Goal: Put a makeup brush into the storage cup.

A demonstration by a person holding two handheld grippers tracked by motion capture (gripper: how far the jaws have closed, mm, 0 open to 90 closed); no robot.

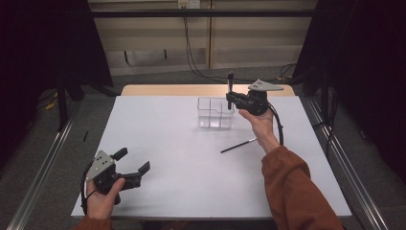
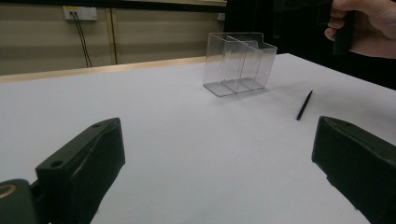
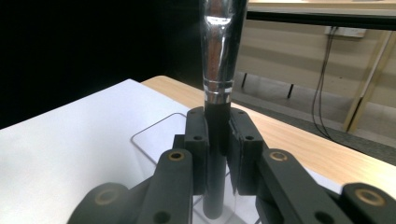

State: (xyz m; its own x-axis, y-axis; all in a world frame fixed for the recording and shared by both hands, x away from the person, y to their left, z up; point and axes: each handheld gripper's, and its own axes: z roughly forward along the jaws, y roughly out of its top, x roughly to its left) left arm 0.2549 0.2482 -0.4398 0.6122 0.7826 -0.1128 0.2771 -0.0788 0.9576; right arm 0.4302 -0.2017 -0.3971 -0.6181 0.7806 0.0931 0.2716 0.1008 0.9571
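Note:
My right gripper [image 1: 231,99] is shut on a makeup brush [image 1: 230,86] with a black handle and a shiny metal ferrule [image 3: 219,56]. It holds the brush upright, and the lower end hangs just above the clear two-compartment box [image 1: 215,113]. In the right gripper view both jaws clamp the black handle [image 3: 215,140], with the box's rim [image 3: 154,130] below. My left gripper [image 1: 131,160] rests open near the table's front left corner with nothing between its jaws [image 2: 219,158]. A thin black pencil-like stick [image 1: 238,145] lies on the table right of centre, seen also as the stick [image 2: 304,105].
The white table top [image 1: 182,158] has a wooden strip [image 1: 182,90] along its far edge. Beyond it are a wall with cables [image 1: 191,57] and dark curtains on both sides. In the left gripper view the clear box [image 2: 239,63] stands ahead and the other hand [image 2: 369,23] is at top right.

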